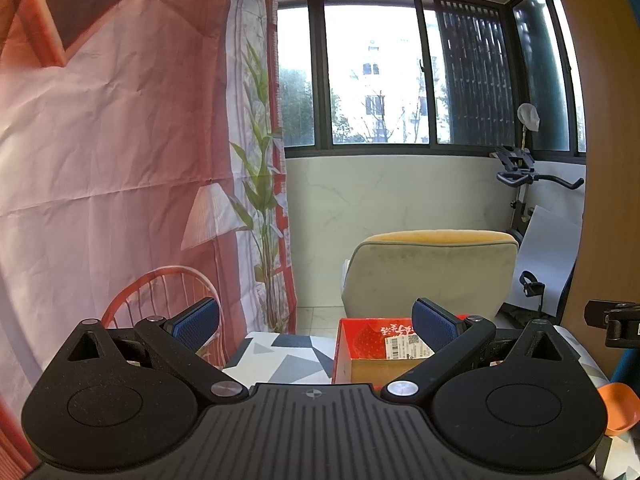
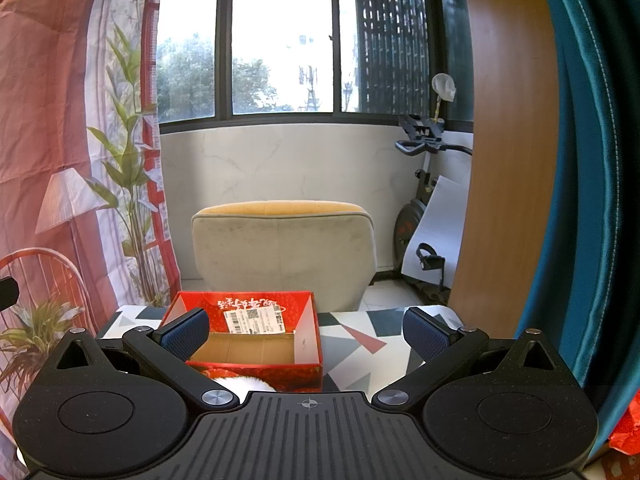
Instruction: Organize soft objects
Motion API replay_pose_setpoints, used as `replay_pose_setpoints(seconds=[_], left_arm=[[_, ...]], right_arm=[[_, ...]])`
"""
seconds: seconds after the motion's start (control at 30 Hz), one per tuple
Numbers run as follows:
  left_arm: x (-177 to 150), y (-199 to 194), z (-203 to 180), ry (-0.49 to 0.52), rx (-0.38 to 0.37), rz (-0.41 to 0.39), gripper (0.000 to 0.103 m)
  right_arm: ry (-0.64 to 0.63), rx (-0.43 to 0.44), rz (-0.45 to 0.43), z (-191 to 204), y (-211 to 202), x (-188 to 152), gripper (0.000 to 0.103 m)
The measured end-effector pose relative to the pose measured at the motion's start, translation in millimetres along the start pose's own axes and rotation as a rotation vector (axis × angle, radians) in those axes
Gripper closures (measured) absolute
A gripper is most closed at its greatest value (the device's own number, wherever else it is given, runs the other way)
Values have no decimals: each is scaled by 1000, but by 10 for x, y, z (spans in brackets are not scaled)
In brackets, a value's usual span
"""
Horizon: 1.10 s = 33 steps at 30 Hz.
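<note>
An open red cardboard box [image 2: 256,344] with a white shipping label on its far inner wall stands on a table with a geometric-pattern cloth [image 2: 360,340]; its brown bottom looks bare. A white furry soft object [image 2: 244,383] peeks out just in front of the box, mostly hidden by the gripper body. My right gripper [image 2: 306,334] is open, held above the table with the box between and just beyond its fingers. In the left wrist view the same box [image 1: 372,350] sits to the right of centre, and my left gripper [image 1: 316,326] is open with nothing in it.
A beige chair with a yellow top [image 2: 284,252] stands behind the table. A printed pink backdrop [image 1: 120,160] hangs at left. An exercise bike [image 2: 424,208] and a wooden panel [image 2: 508,160] are at right, beside a teal curtain [image 2: 592,200]. An orange bowl [image 1: 620,410] sits at the table's right.
</note>
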<state>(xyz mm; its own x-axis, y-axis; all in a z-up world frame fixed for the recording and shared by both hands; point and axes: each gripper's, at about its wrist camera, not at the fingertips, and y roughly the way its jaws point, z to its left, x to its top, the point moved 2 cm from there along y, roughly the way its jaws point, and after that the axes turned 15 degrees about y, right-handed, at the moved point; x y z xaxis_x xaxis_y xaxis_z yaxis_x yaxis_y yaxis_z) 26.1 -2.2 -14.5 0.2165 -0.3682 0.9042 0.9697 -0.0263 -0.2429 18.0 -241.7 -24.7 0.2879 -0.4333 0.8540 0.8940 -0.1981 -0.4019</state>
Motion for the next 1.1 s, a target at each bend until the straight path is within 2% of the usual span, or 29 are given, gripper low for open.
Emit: replay_pose_setpoints(seconds=[0.73, 0.97, 1.1], left_arm=[[-5, -10, -16, -3, -10, -1, 0], [-56, 87, 54, -33, -37, 14, 0], [-144, 174, 73, -51, -31, 13, 0]], right_arm=[[-1, 13, 0, 43, -12, -34, 0], [-15, 61, -46, 29, -16, -94, 0], [15, 104, -19, -21, 125, -170, 0]])
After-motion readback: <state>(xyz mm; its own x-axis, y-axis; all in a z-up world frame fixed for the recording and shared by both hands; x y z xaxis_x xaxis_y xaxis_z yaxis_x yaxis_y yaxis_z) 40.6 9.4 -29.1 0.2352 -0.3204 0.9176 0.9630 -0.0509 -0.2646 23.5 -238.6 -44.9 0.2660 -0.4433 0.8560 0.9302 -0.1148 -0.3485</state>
